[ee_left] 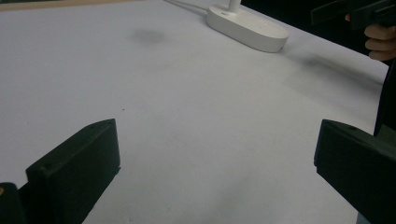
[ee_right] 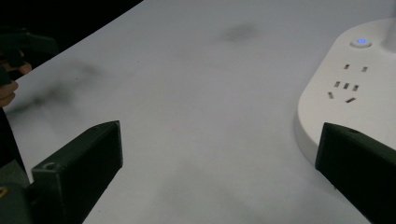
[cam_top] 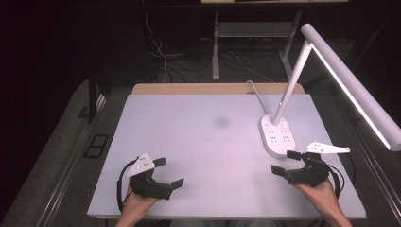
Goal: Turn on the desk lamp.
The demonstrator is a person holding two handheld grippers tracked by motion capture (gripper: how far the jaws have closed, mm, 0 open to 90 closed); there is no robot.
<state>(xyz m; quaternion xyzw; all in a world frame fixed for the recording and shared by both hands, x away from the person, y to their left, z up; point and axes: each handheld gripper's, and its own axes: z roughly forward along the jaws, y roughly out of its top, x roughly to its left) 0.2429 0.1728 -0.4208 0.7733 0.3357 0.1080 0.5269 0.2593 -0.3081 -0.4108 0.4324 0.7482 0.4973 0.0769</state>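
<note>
left gripper (cam_top: 169,172): you are holding it wide open, gripping nothing | right gripper (cam_top: 283,161): you are keeping its jaws wide apart, empty, just beside lamp base (cam_top: 277,134) on table (cam_top: 198,137)

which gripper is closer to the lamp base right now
Right. The right gripper sits just in front of the lamp base; the left gripper is far across the table.

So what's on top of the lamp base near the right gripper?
On the lamp base: a lit blue button, rows of socket slots and the lamp's stem. The right gripper hovers beside it, jaws open, one covering its near edge.
</note>
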